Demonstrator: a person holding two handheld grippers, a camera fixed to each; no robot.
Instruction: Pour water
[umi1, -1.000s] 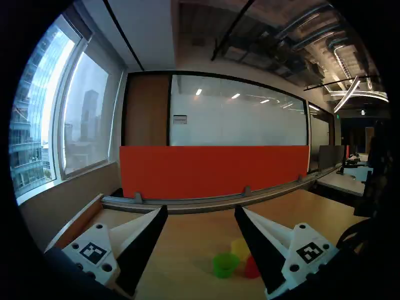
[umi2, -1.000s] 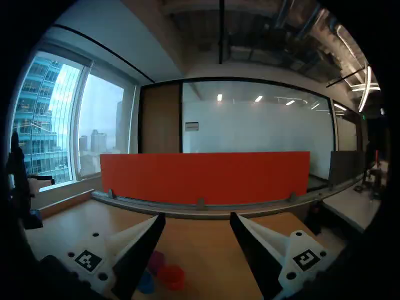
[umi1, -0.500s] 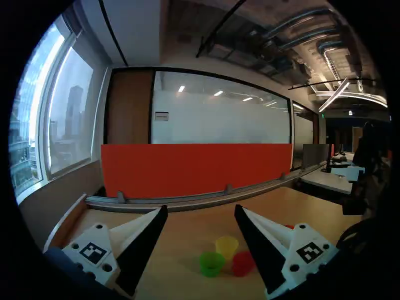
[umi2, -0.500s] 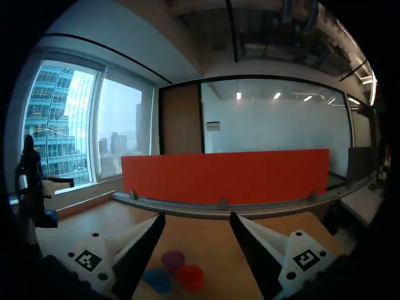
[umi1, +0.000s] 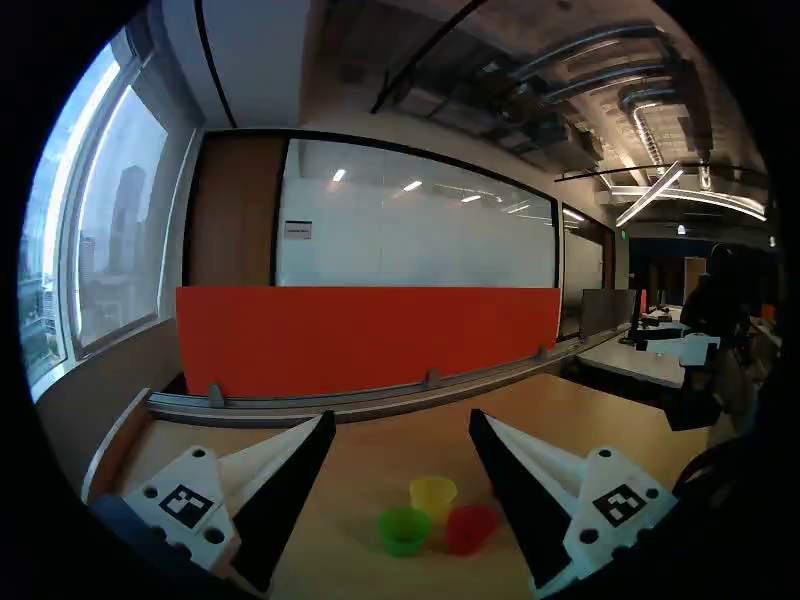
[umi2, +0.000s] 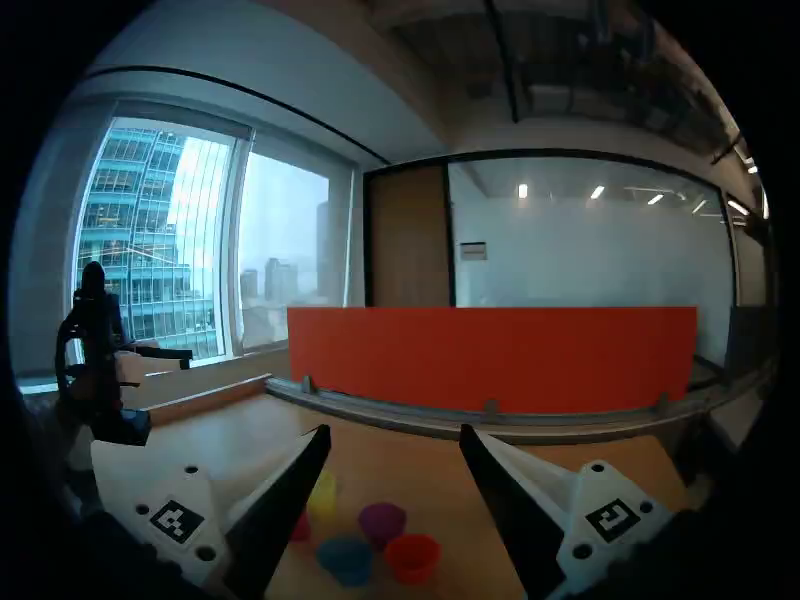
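In the left gripper view, the left gripper (umi1: 400, 418) holds its two wedge-shaped fingers wide apart and grips nothing. The fingers are matte white plastic with black inner faces, and each carries a square black-and-white marker. Between them, at 6 o'clock, three small round tapered plastic cups stand in a tight cluster on the smooth pale wooden desk (umi1: 380, 460). The green cup (umi1: 404, 530) is nearest, the red cup (umi1: 470, 527) is just beside it at 3 o'clock, and the yellow cup (umi1: 433, 495) stands behind both.

In the right gripper view, the right gripper (umi2: 393, 432) also has its fingers spread and empty. At 6 o'clock between them stand the blue cup (umi2: 345, 557) and the orange-red cup (umi2: 412, 555), with the purple cup (umi2: 382, 520) behind them.

Farther back, a flat orange divider panel (umi1: 365, 335) runs along the desk's far edge on a grey rail. Beyond it is a frosted glass wall (umi1: 420, 235) beside a wood panel. Tall windows (umi2: 170, 270) sit at 9 o'clock, and bare metal pipes (umi1: 560, 85) cross the ceiling at 1 o'clock.
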